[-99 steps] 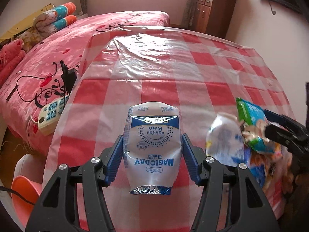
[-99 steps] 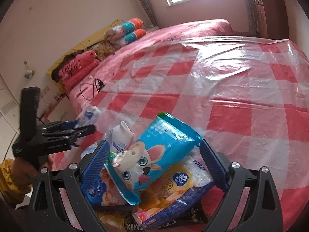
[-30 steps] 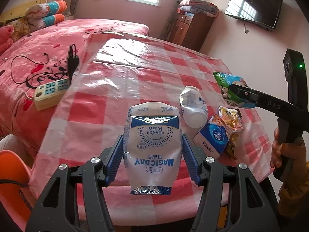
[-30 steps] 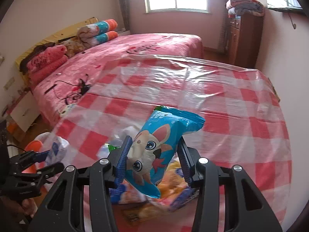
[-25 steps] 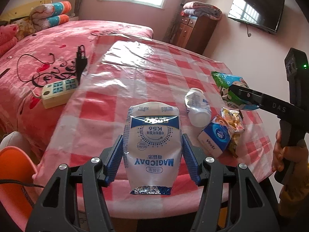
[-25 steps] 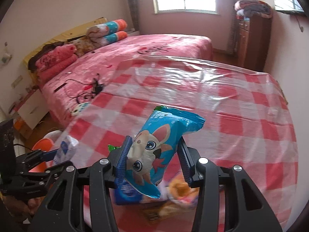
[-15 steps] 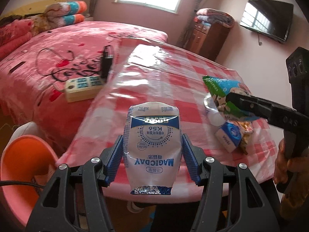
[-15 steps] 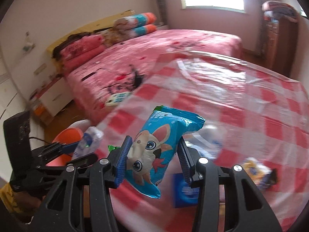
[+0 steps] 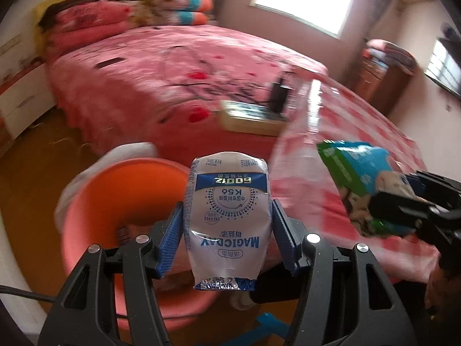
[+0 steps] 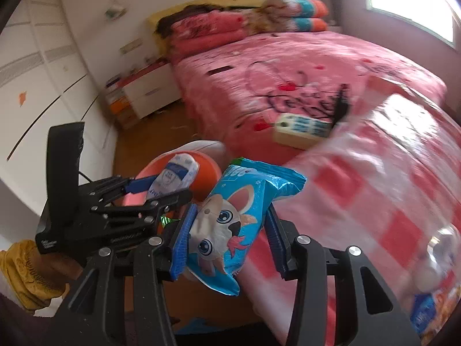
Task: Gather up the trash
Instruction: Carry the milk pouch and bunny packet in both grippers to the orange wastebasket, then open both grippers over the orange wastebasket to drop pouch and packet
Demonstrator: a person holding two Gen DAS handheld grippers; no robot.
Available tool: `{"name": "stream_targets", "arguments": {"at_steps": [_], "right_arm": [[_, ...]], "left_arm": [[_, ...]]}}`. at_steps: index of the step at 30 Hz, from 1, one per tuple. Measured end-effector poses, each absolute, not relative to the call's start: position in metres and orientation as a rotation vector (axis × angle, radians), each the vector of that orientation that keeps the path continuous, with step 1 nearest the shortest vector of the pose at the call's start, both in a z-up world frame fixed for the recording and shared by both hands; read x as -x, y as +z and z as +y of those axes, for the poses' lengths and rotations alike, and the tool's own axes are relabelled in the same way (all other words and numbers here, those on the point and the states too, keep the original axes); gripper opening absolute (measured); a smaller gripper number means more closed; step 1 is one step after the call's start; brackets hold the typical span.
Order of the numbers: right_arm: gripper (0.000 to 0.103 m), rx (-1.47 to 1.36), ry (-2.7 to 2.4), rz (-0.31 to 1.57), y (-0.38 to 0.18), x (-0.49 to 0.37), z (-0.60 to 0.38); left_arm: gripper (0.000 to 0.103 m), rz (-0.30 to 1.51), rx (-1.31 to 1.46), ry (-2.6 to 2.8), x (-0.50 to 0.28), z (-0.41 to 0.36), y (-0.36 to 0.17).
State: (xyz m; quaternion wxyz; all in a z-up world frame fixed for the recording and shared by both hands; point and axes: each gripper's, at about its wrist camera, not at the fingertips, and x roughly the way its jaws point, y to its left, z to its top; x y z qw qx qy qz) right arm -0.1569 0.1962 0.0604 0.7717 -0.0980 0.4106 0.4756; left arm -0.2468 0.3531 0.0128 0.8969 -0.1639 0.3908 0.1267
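Note:
My left gripper is shut on a white and blue milk pouch and holds it over the orange bin on the floor. It shows in the right wrist view too, with the pouch above the bin. My right gripper is shut on a blue rabbit snack bag, held off the table's left edge, just right of the left gripper. The bag also shows in the left wrist view.
The red checked table lies to the right, with a clear bottle and blue and orange packets near its front. A power strip lies on the pink bed. White cabinets stand at the left.
Both grippers have swung left off the table toward the floor, each still holding its item. The orange bin now lies under the left gripper.

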Motion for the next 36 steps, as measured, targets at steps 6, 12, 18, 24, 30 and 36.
{"name": "stream_targets", "arguments": {"at_steps": [6,12,18,24,30,36], "right_arm": [[0.048,0.292,1.124,0.895,0.053,0.175,0.250],[0.068,0.365,1.176,0.875,0.040,0.188,0.294],[0.089,0.308,1.107,0.852,0.044,0.187,0.268],[0.092,0.232,1.018,0.831,0.048,0.178,0.226],[0.092,0.153,0.941,0.843,0.042,0.173,0.187],[0.092,0.083,0.888,0.837,0.039,0.172,0.153]], "left_arm": [[0.060,0.810,0.399,0.388,0.269,0.398,-0.002],[0.064,0.837,0.485,0.482,0.284,0.431,-0.021],[0.081,0.861,0.503,0.522,0.287,0.433,-0.028],[0.081,0.865,0.479,0.478,0.277,0.417,-0.023],[0.083,0.860,0.430,0.406,0.265,0.391,-0.011],[0.085,0.854,0.390,0.336,0.251,0.362,-0.001]]}}
